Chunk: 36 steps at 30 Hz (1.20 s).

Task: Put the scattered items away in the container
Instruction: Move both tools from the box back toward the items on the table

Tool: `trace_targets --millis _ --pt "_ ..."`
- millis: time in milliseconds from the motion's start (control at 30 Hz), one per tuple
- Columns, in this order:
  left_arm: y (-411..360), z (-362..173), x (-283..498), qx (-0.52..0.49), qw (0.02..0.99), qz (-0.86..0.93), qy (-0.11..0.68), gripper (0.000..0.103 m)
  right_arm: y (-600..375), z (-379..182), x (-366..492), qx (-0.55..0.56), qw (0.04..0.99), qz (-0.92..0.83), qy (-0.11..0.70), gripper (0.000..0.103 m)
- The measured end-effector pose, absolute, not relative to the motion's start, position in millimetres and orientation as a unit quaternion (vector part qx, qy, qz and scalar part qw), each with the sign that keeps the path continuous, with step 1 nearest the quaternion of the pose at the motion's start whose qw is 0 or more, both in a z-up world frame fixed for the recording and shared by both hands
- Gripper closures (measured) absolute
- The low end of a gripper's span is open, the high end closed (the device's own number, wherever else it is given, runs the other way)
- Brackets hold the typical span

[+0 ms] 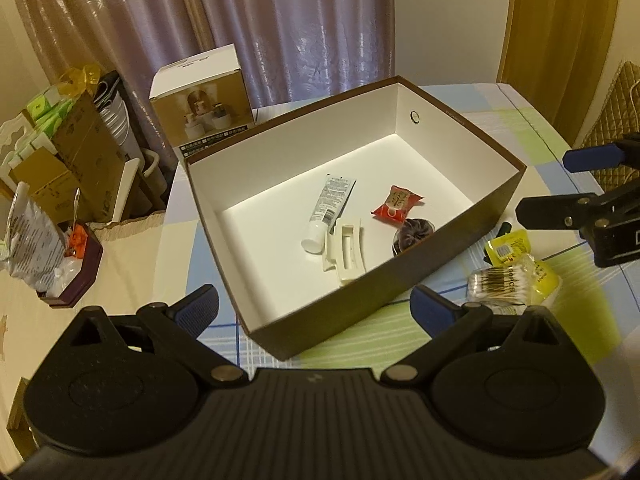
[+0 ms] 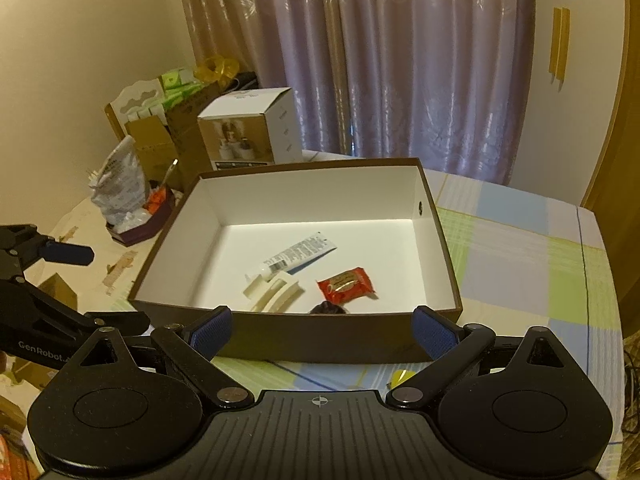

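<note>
The brown box [image 1: 460, 240] sits mid-surface [image 1: 568, 308] already holding the tube [image 1: 328, 212], hair clip [image 1: 346, 250] and red snack [image 1: 396, 204], while both claws, left [image 1: 314, 312] and right [image 2: 322, 332], hang wide and empty, probably because the cotton-swab pack [image 1: 500, 290] and yellow packets [image 1: 508, 246] beside it are next.

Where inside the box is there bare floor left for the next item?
The box floor is bare along its far wall and in the back half behind the tube and red packet. It is crowded near the front wall: hair clip and dark scrunchie.
</note>
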State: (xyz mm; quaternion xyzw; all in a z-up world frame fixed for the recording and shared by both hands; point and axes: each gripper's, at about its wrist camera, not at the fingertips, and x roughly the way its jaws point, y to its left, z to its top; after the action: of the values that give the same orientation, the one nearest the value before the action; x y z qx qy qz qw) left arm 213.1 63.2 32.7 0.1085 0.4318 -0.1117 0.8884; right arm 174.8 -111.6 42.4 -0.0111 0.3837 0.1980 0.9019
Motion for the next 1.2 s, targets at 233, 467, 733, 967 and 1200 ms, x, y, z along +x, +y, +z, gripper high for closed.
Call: trace_targets --millis 233,467,733,967,1200 --pt "68 26 186 0.096 0.885 -0.107 0.442 0.002 -124 39 151 -0.004 0.901 0.192 0.389 0.002" --pt "66 -5 162 0.068 0.870 -0.124 0.472 0.002 -160 8 128 0.043 0.891 0.152 0.426 0.002" --pt "51 -46 142 0.027 0.844 -0.159 0.512 0.003 -204 -40 95 0.110 0.864 0.096 0.481 0.002" --pt "45 -63 143 -0.024 0.826 -0.197 0.528 0.003 -228 -74 70 0.141 0.839 0.060 0.522 0.002" --pt "32 -74 161 -0.086 0.810 -0.230 0.532 0.004 -241 -82 65 0.163 0.832 0.040 0.529 0.002"
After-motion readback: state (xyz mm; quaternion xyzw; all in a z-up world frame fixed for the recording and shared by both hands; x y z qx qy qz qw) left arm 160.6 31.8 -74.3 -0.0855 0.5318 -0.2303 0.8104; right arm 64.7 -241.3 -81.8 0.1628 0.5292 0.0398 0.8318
